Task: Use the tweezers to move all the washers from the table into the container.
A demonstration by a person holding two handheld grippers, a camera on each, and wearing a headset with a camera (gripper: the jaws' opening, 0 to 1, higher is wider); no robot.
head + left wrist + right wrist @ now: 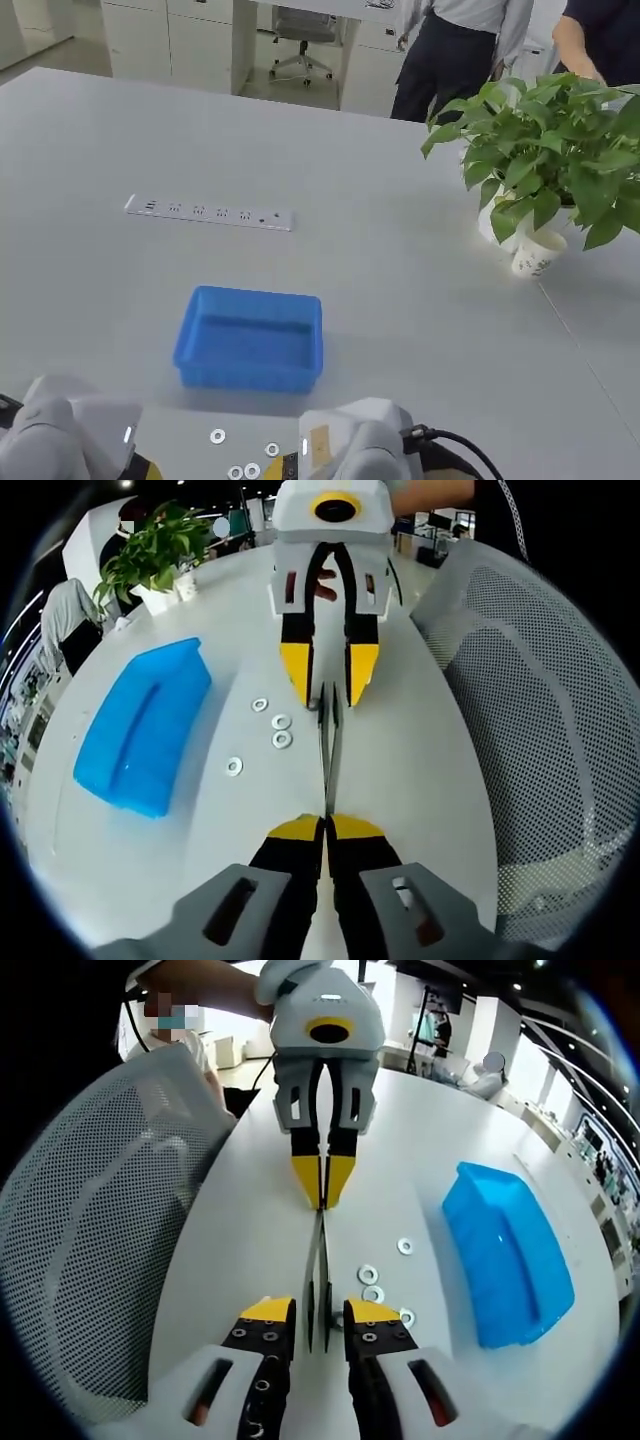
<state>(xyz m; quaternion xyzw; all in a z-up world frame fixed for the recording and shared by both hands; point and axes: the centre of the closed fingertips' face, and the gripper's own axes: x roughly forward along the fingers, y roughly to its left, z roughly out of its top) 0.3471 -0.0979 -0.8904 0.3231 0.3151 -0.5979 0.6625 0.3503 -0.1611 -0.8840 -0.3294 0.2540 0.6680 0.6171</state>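
Thin metal tweezers (328, 750) lie level between my two grippers, which face each other just above the white table (400, 260). My left gripper (325, 825) is shut on one end of the tweezers (318, 1260). My right gripper (320, 1310) is open, with one yellow fingertip on each side of the other end. Several small washers (281, 721) (367, 1274) (217, 436) lie on the table beside the tweezers. Just beyond them stands the blue container (250, 300) (140, 725) (505, 1250). In the head view the left gripper (70, 435) and the right gripper (350, 440) sit at the bottom edge.
A white power strip (210, 212) lies beyond the container. A potted plant (550, 150) and a paper cup (535, 255) stand at the right. A mesh chair back (540, 730) (90, 1260) is close behind the grippers. People stand at the far side.
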